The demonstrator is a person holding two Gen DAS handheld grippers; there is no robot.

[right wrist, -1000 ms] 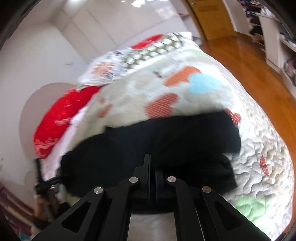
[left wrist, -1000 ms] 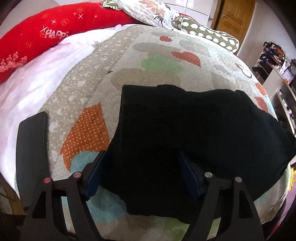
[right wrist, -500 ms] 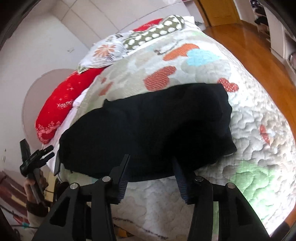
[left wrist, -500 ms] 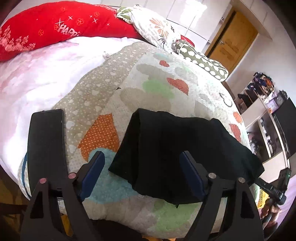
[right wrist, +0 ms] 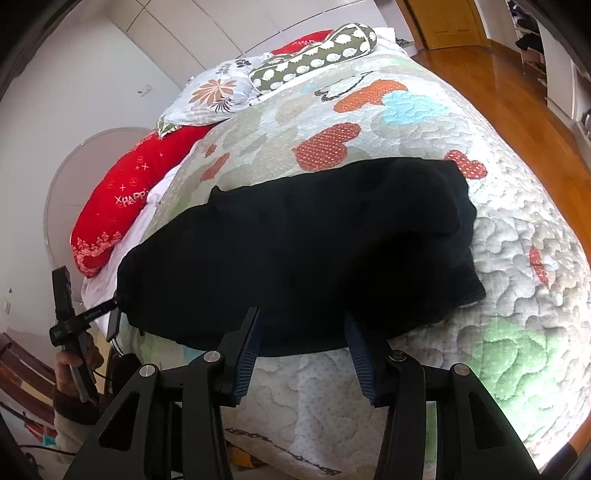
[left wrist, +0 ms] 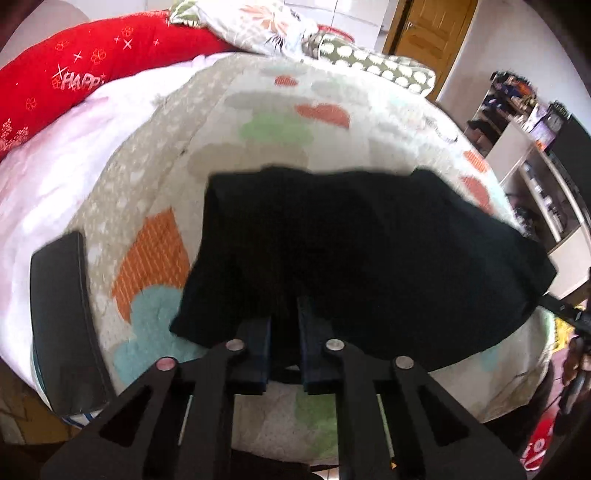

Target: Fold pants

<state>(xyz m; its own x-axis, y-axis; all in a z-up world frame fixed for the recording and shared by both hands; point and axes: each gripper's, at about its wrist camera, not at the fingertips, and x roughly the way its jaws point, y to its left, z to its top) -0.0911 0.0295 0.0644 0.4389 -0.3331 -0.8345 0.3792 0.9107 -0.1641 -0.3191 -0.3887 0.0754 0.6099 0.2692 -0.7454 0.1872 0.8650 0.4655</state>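
My left fingers (left wrist: 284, 332) stand nearly pressed together, a thin strip of black cloth between them: they pinch the near hem of the black pants (left wrist: 354, 258) close to its left end. My right fingers (right wrist: 301, 350) stand spread, their blue pads on either side of the near hem without closing on it; the cloth's edge lies between them and just past their tips.

The pants lie across the near part of the bed as one broad dark band that runs left to right. In the right wrist view the pants (right wrist: 295, 251) show a doubled layer at the right end, where an upper fold sits on a lower one and a pale sliver shows under the corner. The near edge hangs close to the edge of the mattress.

Under the pants is a quilt (left wrist: 280, 122) with hearts in orange, green, blue and grey. A flat black slab (left wrist: 62, 317) lies on the quilt's near left corner, well apart from the pants. At the far left a long red pillow (left wrist: 92, 62) lies along a pink sheet (left wrist: 55, 177). Farther back are a flowered pillow (right wrist: 214, 92) and an olive bolster with white spots (right wrist: 314, 59). A wooden door (left wrist: 428, 26) stands at the far side, and shelves (left wrist: 517, 110) line the right wall above the wooden floor (right wrist: 517, 92).
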